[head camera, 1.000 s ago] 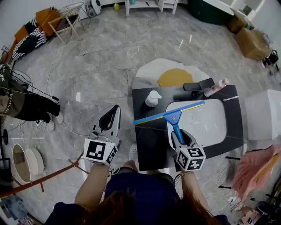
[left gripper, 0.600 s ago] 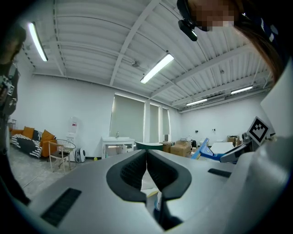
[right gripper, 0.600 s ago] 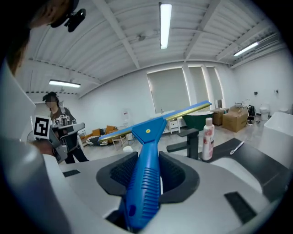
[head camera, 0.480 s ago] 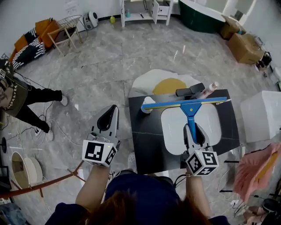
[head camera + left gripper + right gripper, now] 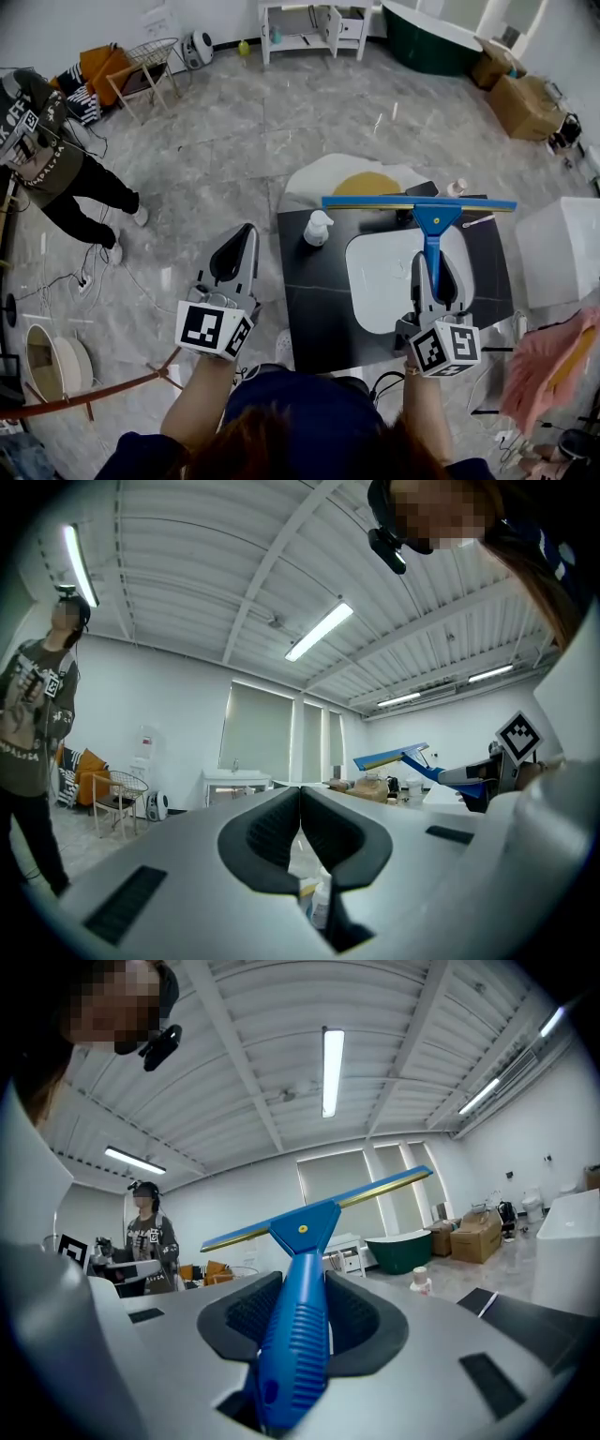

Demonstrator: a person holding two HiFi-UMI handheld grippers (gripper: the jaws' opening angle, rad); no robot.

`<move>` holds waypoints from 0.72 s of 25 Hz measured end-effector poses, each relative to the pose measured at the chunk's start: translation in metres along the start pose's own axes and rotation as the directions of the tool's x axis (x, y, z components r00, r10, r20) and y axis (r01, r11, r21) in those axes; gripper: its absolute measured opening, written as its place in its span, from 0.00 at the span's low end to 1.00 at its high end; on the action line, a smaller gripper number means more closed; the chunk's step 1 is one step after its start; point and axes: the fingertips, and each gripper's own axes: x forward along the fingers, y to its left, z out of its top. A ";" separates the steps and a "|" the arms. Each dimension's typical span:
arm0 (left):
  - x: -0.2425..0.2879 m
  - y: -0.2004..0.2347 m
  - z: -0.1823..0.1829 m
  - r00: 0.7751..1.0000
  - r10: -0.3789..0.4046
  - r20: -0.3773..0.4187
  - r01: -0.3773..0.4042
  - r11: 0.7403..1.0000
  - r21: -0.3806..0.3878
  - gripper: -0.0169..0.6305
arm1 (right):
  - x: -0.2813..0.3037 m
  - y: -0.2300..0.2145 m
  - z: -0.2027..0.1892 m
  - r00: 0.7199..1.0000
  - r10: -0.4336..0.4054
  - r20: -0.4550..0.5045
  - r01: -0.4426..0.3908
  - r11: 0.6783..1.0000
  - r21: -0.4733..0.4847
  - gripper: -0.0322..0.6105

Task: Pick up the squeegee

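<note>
The right claw is clamped on the squeegee. Its two dark pads press the ribbed blue handle from either side, and the handle's butt end disappears into the claw's body. In the head view the handle runs straight away from the person. The blue-and-yellow blade lies crosswise, held in the air and seen over the far edge of the black worktop. The claw points level, and the forearm behind it is cut off by the person's own hair at the bottom of the view.

The left claw has its pads together at the tips with nothing gripped. It is also held level, off the worktop's left side over the floor.

A white pump bottle stands near the worktop's far left corner. The small items behind the blade are partly covered and hard to make out.
</note>
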 end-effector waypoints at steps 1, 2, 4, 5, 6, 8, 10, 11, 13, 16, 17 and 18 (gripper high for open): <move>0.001 0.000 0.001 1.000 -0.002 0.000 0.002 1.000 0.001 0.06 | 0.001 0.001 0.003 1.000 0.003 0.005 -0.003 1.000 0.001 0.30; 0.001 -0.001 0.002 1.000 -0.003 0.001 0.003 1.000 0.002 0.06 | 0.001 0.003 0.005 1.000 0.006 0.011 -0.006 1.000 0.003 0.29; 0.000 0.000 0.005 1.000 -0.005 0.004 0.005 1.000 0.002 0.06 | 0.001 0.007 0.009 1.000 0.013 0.020 -0.013 1.000 0.003 0.30; -0.001 0.000 0.006 1.000 -0.005 0.005 0.005 1.000 0.002 0.06 | 0.001 0.009 0.010 1.000 0.016 0.023 -0.016 1.000 0.001 0.30; -0.001 -0.001 0.006 1.000 -0.005 0.006 0.005 1.000 0.001 0.06 | 0.000 0.011 0.011 0.999 0.020 0.026 -0.020 1.000 -0.002 0.30; -0.002 -0.002 0.007 1.000 -0.006 0.007 0.006 1.000 0.001 0.06 | -0.001 0.013 0.013 0.999 0.025 0.028 -0.025 1.000 -0.012 0.30; -0.002 -0.004 0.007 1.000 -0.008 0.008 0.008 1.000 0.000 0.06 | -0.002 0.015 0.014 0.999 0.029 0.030 -0.029 0.999 -0.024 0.30; -0.002 -0.005 0.007 1.000 -0.009 0.008 0.009 1.000 0.000 0.06 | -0.001 0.015 0.015 0.999 0.032 0.033 -0.031 0.999 -0.027 0.30; -0.001 -0.004 0.008 1.000 -0.010 0.007 0.010 1.000 0.000 0.06 | 0.000 0.017 0.017 0.999 0.037 0.040 -0.035 0.999 -0.030 0.29; -0.001 -0.002 0.007 1.000 -0.009 0.006 0.009 1.000 0.000 0.06 | 0.001 0.019 0.018 0.998 0.038 0.042 -0.036 0.999 -0.032 0.30; -0.001 -0.002 0.006 1.000 -0.007 0.005 0.007 1.000 0.000 0.06 | 0.001 0.020 0.018 0.998 0.039 0.042 -0.037 0.999 -0.033 0.29; -0.002 -0.001 0.005 1.000 -0.006 0.004 0.006 1.000 0.000 0.06 | 0.001 0.020 0.017 0.998 0.041 0.042 -0.040 0.999 -0.035 0.30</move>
